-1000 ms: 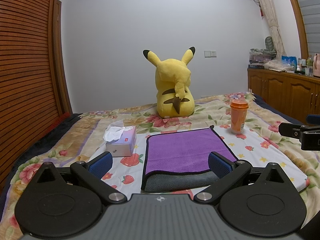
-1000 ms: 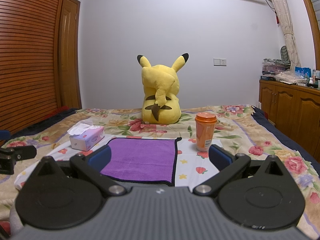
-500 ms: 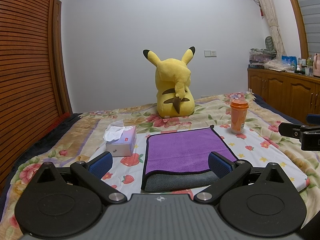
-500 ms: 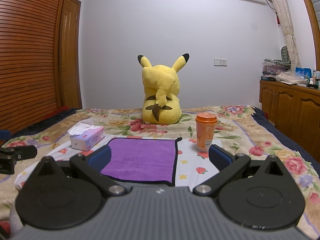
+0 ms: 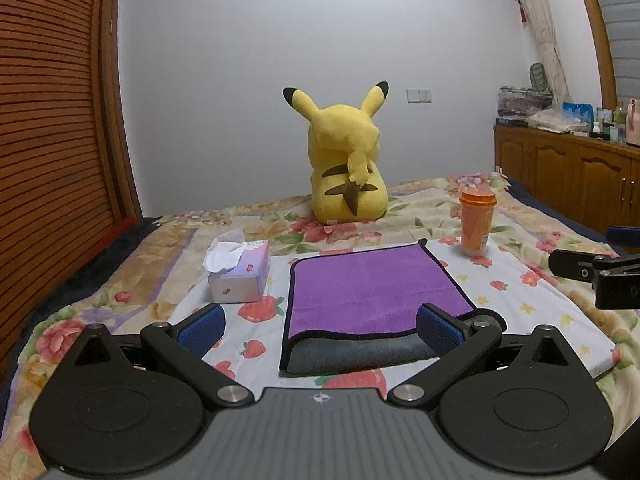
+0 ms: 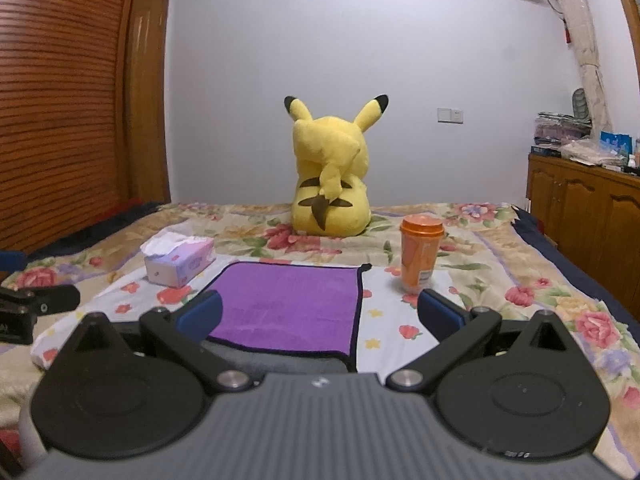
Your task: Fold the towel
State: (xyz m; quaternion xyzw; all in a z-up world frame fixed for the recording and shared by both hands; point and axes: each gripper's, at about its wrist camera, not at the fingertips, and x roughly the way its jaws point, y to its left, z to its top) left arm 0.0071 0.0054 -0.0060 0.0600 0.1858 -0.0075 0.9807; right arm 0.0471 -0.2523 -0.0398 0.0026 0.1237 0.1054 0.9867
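Note:
A purple towel (image 5: 372, 292) with a black hem and grey underside lies folded flat on the bed; the grey layer shows along its near edge. It also shows in the right wrist view (image 6: 292, 304). My left gripper (image 5: 318, 326) is open and empty, held just in front of the towel's near edge. My right gripper (image 6: 320, 314) is open and empty, near the towel's near right corner. Each gripper shows at the edge of the other's view: the right one (image 5: 592, 272) and the left one (image 6: 36, 304).
A tissue box (image 5: 240, 270) sits left of the towel, an orange cup (image 5: 476, 220) at its far right, a yellow plush toy (image 5: 346, 164) behind. The bed has a floral cover (image 5: 160, 248). Wooden cabinets (image 5: 568, 172) stand at right, a slatted wooden wall (image 5: 48, 120) at left.

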